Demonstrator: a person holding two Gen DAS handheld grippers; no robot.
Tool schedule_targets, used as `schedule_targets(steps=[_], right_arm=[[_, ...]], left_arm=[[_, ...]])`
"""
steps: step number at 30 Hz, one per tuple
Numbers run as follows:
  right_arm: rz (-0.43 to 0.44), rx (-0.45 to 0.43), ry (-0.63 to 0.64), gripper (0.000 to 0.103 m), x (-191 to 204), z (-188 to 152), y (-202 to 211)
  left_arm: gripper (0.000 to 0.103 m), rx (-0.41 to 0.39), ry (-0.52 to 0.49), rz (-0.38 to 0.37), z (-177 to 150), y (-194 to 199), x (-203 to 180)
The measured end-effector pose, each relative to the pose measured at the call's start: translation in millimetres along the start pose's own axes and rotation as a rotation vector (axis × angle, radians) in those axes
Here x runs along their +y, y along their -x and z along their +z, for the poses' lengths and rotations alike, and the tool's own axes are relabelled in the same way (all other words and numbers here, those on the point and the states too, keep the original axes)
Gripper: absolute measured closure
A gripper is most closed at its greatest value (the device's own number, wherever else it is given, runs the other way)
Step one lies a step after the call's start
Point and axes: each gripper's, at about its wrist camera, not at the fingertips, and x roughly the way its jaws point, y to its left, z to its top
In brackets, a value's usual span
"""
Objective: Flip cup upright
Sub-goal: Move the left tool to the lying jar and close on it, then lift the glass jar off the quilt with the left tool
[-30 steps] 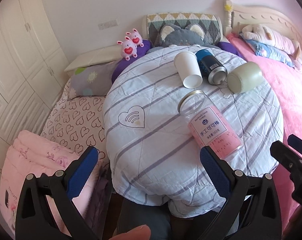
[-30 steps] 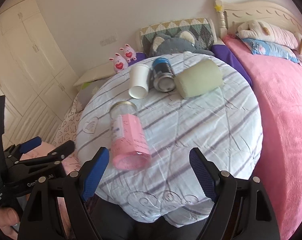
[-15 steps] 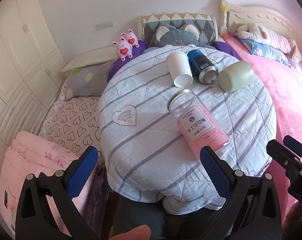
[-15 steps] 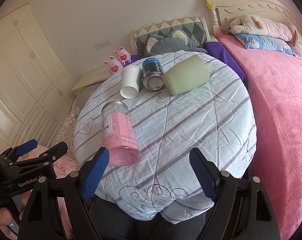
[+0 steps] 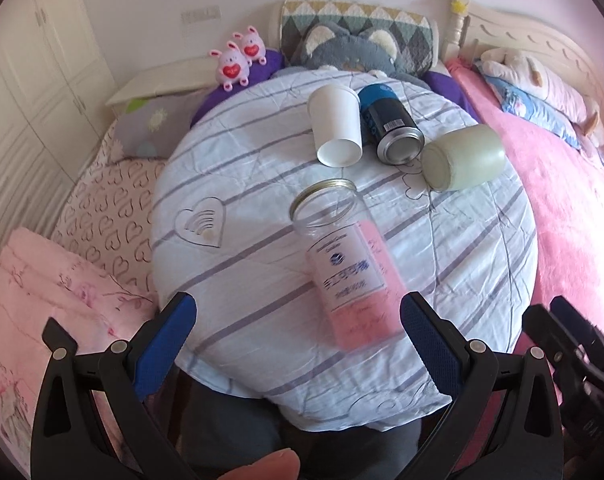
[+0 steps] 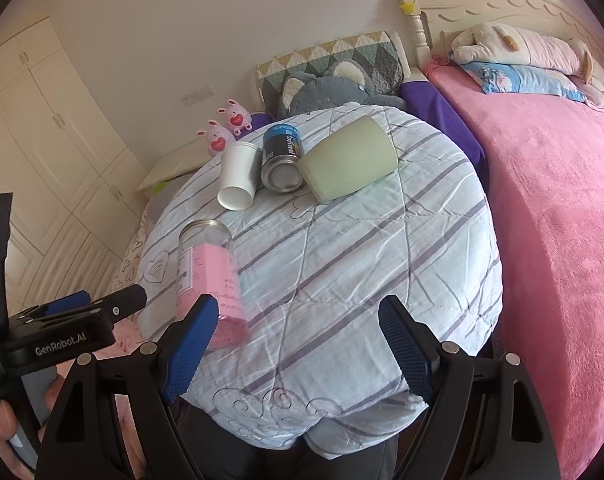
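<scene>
Left wrist view shows a round tabletop (image 5: 229,184) under a striped quilt, with four vessels lying on their sides. The nearest one is a clear jar with a pink label (image 5: 342,256); I judge it is the cup to flip first, though the white paper cup (image 5: 336,128), the dark can (image 5: 390,128) and the pale green cup (image 5: 462,158) behind it are also lying down. The jar has its open mouth to the far side and its base toward the camera, so its long axis runs almost along the line of the fingers, a little tilted to the right. The left gripper (image 5: 297,332) has its blue pads wide apart and holds nothing; the jar's base sits between them, nearer to the right pad. In the right wrist view the right gripper (image 6: 297,340) is also wide apart and empty, and the jar (image 6: 209,276) lies off to its left, partly behind its left finger. So the left gripper seems the nearer and better aligned. Probably it must close across the body, not along it.
</scene>
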Motion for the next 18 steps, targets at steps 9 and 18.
schedule_targets(steps=[9,18], right_arm=[[0.03,0.06,-0.006,0.02,-23,23,-40],[0.061,0.142,0.002,0.02,-31,38,-85]], left_arm=[[0.0,0.16,0.101,0.003,22,-65,-13],[0.0,0.27,0.17,-0.046,35,-106,-16]])
